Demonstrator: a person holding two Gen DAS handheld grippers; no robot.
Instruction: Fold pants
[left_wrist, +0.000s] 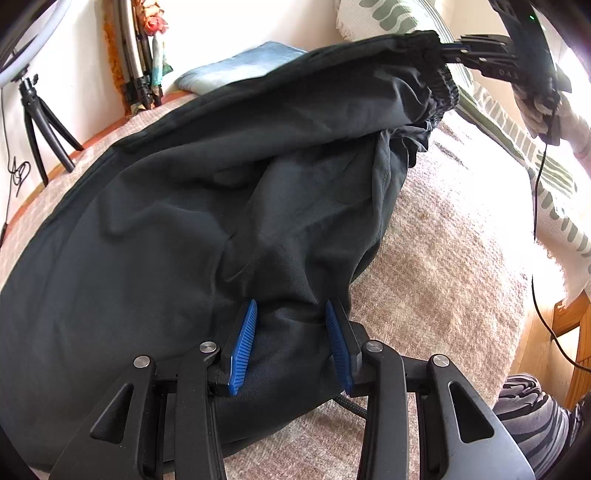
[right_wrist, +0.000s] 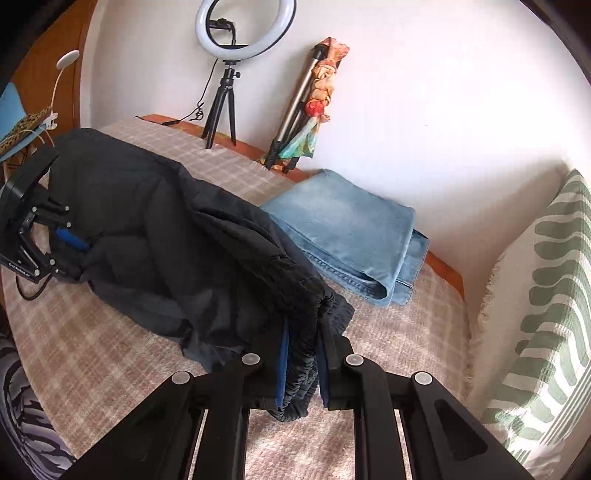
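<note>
Black pants lie bunched on a beige checked blanket. My left gripper is shut on a thick fold of the dark cloth near the leg end, blue pads pressing from both sides. My right gripper is shut on the gathered elastic waistband and holds that end raised above the blanket. In the left wrist view the right gripper shows at the top right, clamped on the waistband. In the right wrist view the left gripper sits at the far left, in the cloth.
Folded blue jeans rest on the blanket by the wall. A ring light on a tripod and a folded tripod wrapped in a scarf stand against the wall. A green-patterned cushion lies at the right. A person's striped trouser leg is at the lower right.
</note>
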